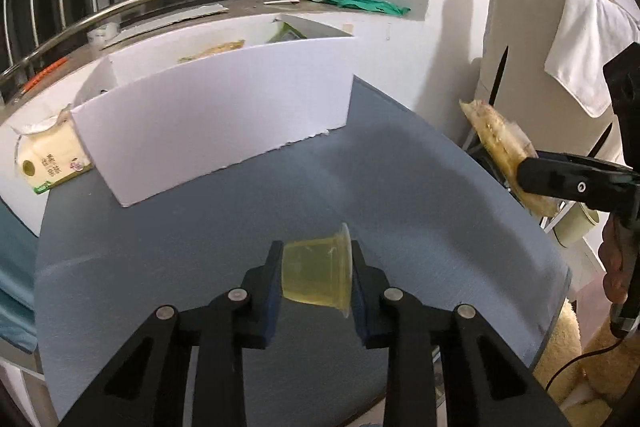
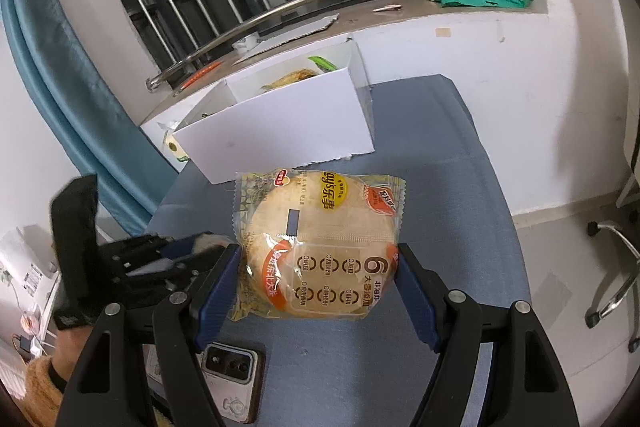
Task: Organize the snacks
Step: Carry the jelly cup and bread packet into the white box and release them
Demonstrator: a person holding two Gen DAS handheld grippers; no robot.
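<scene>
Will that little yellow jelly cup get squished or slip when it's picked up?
The jelly cup lies on its side between the left gripper fingers, pressed base and lid. Its thin clear plastic probably flexes, so a hard squeeze might dent it. The smooth walls look slippery; being round, it would likely roll if dropped.
</scene>
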